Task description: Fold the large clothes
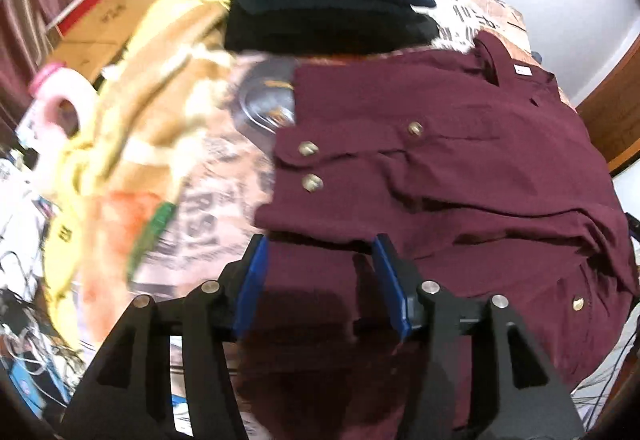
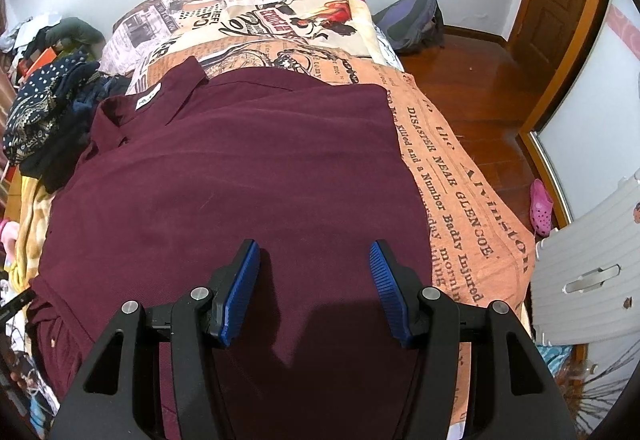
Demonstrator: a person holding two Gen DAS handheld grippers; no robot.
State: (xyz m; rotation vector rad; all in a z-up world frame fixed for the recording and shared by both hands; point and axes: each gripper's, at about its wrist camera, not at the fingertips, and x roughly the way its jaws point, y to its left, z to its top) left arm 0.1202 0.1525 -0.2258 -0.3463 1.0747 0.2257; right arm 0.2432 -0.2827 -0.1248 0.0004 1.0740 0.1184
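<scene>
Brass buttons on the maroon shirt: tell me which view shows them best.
Left wrist view: three brass buttons sit clearly on the folded sleeve of the maroon shirt. The right wrist view shows mostly the shirt's plain back, with no clear button.

The maroon shirt [image 2: 240, 176] is matt woven cloth with a fine, slightly ribbed texture, and its buttons [image 1: 308, 148] look like dull brass-toned metal. The bed sheet [image 2: 452, 176] is smooth printed cotton-like cloth. The right tongs [image 2: 315, 272] carry ridged blue plastic pads [image 2: 384, 280] on matt black plastic arms with shiny metal pins. The floor [image 2: 480, 80] is glossy varnished wood.
</scene>
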